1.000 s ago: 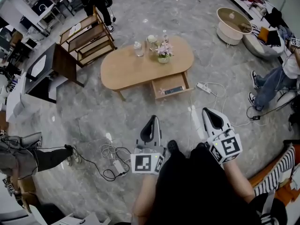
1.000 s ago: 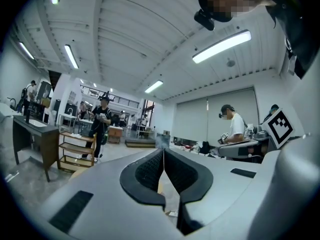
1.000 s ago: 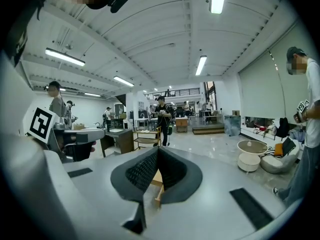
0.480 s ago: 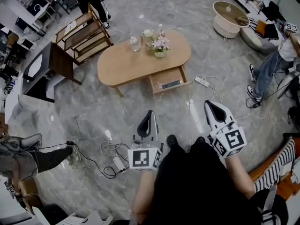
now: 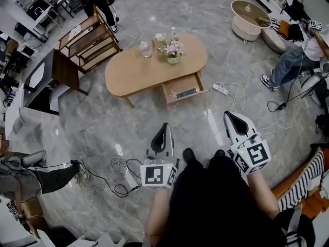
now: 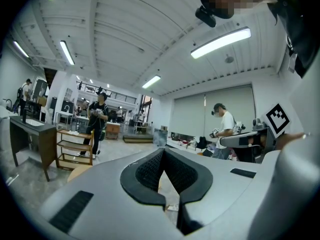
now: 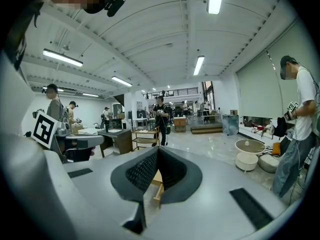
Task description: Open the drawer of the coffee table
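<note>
Left gripper (image 5: 164, 128): lower centre of the frame, jaws closed together, nothing between them, pointing level. Right gripper (image 5: 230, 117): lower right, jaws closed together, empty, tipped slightly downward.

The oval coffee table of pale wood (image 5: 139, 71) is finished smooth and matt, and its open drawer (image 5: 184, 90) is made of the same wood. The grey stone-like floor (image 5: 113, 122) around the table is polished glossy. The left gripper (image 6: 162, 153) is moulded in matt grey plastic and lined with black, finely ribbed pads (image 6: 147, 171).

Grey marble floor (image 5: 97, 125) bears a wooden shelf (image 5: 94, 41) under ceiling strip lights (image 6: 220, 42).
</note>
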`<state>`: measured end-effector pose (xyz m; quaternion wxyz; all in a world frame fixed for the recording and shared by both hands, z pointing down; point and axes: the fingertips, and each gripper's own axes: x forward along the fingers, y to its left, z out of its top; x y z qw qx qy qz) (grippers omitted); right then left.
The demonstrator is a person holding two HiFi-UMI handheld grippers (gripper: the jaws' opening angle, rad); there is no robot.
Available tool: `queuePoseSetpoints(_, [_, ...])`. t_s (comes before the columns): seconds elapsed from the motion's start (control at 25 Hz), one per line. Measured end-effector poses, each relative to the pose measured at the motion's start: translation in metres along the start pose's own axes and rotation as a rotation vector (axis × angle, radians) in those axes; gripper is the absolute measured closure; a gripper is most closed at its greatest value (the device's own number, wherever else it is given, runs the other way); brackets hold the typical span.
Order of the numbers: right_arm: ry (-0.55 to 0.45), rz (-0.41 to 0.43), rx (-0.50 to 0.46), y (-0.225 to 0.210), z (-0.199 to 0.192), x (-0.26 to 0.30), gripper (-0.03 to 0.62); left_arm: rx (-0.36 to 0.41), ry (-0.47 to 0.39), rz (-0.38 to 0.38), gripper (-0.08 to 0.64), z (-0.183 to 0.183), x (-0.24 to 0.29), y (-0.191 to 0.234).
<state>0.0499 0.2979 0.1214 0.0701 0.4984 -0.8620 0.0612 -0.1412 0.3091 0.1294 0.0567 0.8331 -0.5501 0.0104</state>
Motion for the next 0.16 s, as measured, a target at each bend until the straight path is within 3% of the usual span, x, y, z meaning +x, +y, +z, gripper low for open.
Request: queuePoseSetpoints(0.16, [-0.016,0.001,-0.003,-0.001,0.0047,0.0034,0.58,-0.012,-0.023,-0.015,0.547,0.0032,0.0021,0.0012])
